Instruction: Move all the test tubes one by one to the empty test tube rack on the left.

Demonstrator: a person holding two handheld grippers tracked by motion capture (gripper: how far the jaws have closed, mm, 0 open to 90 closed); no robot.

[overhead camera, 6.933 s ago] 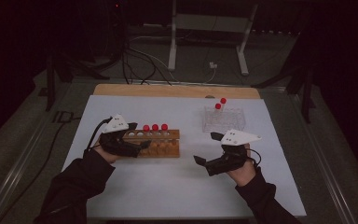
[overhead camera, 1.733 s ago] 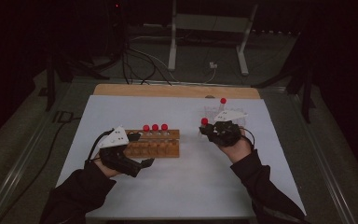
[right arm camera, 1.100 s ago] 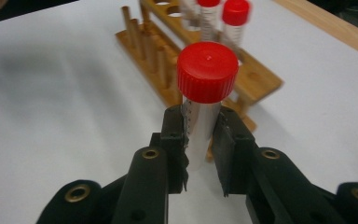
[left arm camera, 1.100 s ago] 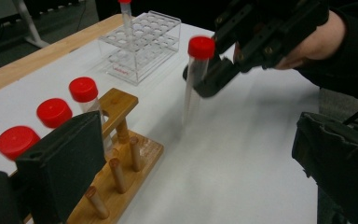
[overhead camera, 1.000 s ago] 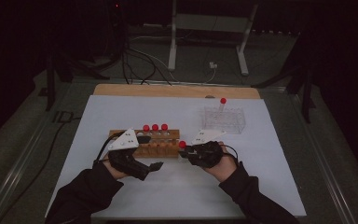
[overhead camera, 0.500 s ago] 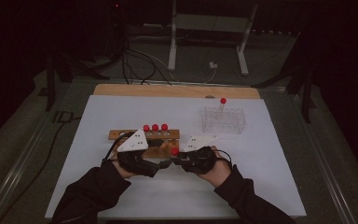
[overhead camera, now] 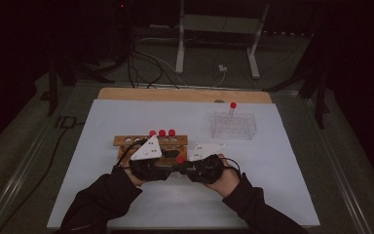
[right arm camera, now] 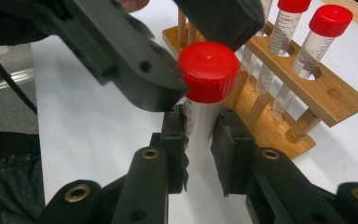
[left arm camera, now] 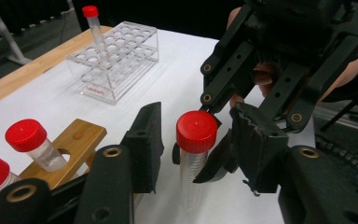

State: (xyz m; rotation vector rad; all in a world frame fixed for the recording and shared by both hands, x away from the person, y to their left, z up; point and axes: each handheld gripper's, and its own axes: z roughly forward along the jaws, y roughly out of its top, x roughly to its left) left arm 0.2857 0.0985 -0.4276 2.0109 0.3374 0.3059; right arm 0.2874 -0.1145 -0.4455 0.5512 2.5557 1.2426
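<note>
My right gripper (right arm camera: 201, 119) is shut on the clear body of a red-capped tube (right arm camera: 208, 70) and holds it upright just in front of the wooden rack (overhead camera: 151, 142). My left gripper (left arm camera: 198, 122) faces it, and its jaws have just been closing around the tube's red cap (left arm camera: 196, 131). The cap sits between them with a small gap on each side in the left gripper view. In the high view the two grippers (overhead camera: 168, 168) (overhead camera: 187, 168) meet at the tube's cap (overhead camera: 179, 159). Three red-capped tubes (overhead camera: 161, 132) stand in the wooden rack.
A clear plastic rack (overhead camera: 233, 126) stands at the back right with one red-capped tube (overhead camera: 233, 106) in it. A white mat (overhead camera: 272, 161) covers the table, with a wooden strip (overhead camera: 185, 95) along its far edge. Cables and a stand lie beyond.
The right hand has carried the tube left from the clear rack to the front of the wooden rack. The left hand has come in to meet it, and its jaws have narrowed around the cap.
</note>
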